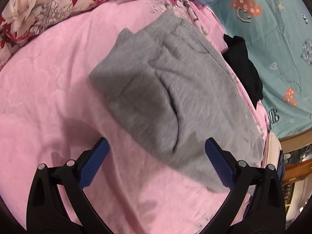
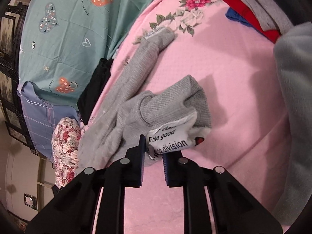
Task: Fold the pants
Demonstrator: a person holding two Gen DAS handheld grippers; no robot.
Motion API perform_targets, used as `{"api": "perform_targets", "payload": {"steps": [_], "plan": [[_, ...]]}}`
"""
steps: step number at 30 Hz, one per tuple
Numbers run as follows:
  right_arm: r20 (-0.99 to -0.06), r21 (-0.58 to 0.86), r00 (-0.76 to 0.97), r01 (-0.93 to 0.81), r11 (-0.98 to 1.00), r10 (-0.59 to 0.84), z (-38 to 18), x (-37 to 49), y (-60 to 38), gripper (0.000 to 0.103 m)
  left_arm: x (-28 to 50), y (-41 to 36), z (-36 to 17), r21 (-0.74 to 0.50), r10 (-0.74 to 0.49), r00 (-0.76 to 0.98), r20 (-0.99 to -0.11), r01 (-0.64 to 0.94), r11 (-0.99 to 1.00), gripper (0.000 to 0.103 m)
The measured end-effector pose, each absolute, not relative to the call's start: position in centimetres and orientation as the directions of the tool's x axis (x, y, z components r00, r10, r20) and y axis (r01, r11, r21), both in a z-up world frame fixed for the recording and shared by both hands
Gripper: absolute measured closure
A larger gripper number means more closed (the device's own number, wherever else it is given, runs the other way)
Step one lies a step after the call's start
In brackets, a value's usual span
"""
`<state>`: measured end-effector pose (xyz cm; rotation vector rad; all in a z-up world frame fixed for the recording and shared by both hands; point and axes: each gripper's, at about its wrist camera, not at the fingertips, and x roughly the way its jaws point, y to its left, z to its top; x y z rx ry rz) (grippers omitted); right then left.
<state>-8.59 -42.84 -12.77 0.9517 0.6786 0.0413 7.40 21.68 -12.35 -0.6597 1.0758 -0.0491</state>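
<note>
The grey fleece pants (image 1: 175, 89) lie folded on the pink bedspread (image 1: 48, 89). My left gripper (image 1: 156, 146) is open and empty, its blue pads just above the near edge of the pants. In the right wrist view the pants (image 2: 120, 120) stretch away, with one ribbed cuff (image 2: 175, 101) close and another cuff (image 2: 158, 39) farther off. My right gripper (image 2: 154, 152) is shut on the near cuff end, where a white printed label (image 2: 171, 138) sticks out between the pads.
A black garment (image 1: 243, 66) lies at the pink bedspread's right edge, beside a teal patterned sheet (image 1: 273, 39). A floral quilt (image 1: 39, 5) is bunched at the far left. Red, blue and grey clothes (image 2: 249, 9) are stacked at the far right. A grey sleeve (image 2: 294, 97) hangs at the right.
</note>
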Motion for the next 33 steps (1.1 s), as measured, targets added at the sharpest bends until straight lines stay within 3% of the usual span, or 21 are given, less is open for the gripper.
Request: {"api": "perform_targets", "payload": {"steps": [5, 6, 7, 10, 12, 22, 25, 30, 33], "plan": [[-0.508, 0.758, 0.802, 0.242, 0.605, 0.315, -11.8, -8.5, -42.6, 0.090, 9.6, 20.7, -12.4, -0.521, -0.337, 0.515, -0.788, -0.266, 0.811, 0.004], [-0.510, 0.756, 0.801, 0.245, 0.607, 0.313, -11.9, -8.5, -42.6, 0.090, 9.9, 20.3, -12.3, -0.499, -0.316, 0.516, -0.797, -0.266, 0.825, 0.009], [-0.513, 0.753, 0.801, 0.246, 0.610, 0.309, -12.0, -8.4, -42.6, 0.090, 10.1, 20.1, -12.2, -0.483, -0.300, 0.518, -0.801, -0.264, 0.835, 0.031], [-0.516, 0.742, 0.802, 0.242, 0.626, 0.301, -12.0, -8.4, -42.4, 0.091, 10.0, 19.9, -11.6, -0.451, -0.279, 0.520, -0.807, -0.239, 0.860, 0.073], [-0.521, 0.726, 0.801, 0.233, 0.647, 0.295, -11.6, -8.4, -42.3, 0.092, 9.5, 20.4, -10.8, -0.474, -0.301, 0.537, -0.788, -0.217, 0.853, 0.082], [-0.442, 0.699, 0.864, 0.163, 0.696, 0.242, -4.6, -11.9, -44.3, 0.098, 5.4, 22.9, -1.5, -0.606, -0.412, 0.644, -0.645, -0.103, 0.788, 0.086], [-0.446, 0.696, 0.868, 0.185, 0.694, 0.216, -3.6, -14.4, -45.7, 0.098, 3.3, 23.5, 0.0, -0.581, -0.395, 0.655, -0.644, -0.083, 0.810, 0.086], [-0.535, 0.678, 0.822, 0.281, 0.679, 0.193, -6.6, -18.2, -47.1, 0.098, 0.4, 23.8, -4.0, -0.527, -0.387, 0.578, -0.718, -0.089, 0.845, 0.086], [-0.689, 0.605, 0.686, 0.366, 0.707, 0.234, -11.1, -18.5, -46.2, 0.098, -0.7, 24.0, -8.5, -0.438, -0.331, 0.492, -0.805, -0.117, 0.891, 0.080]]}}
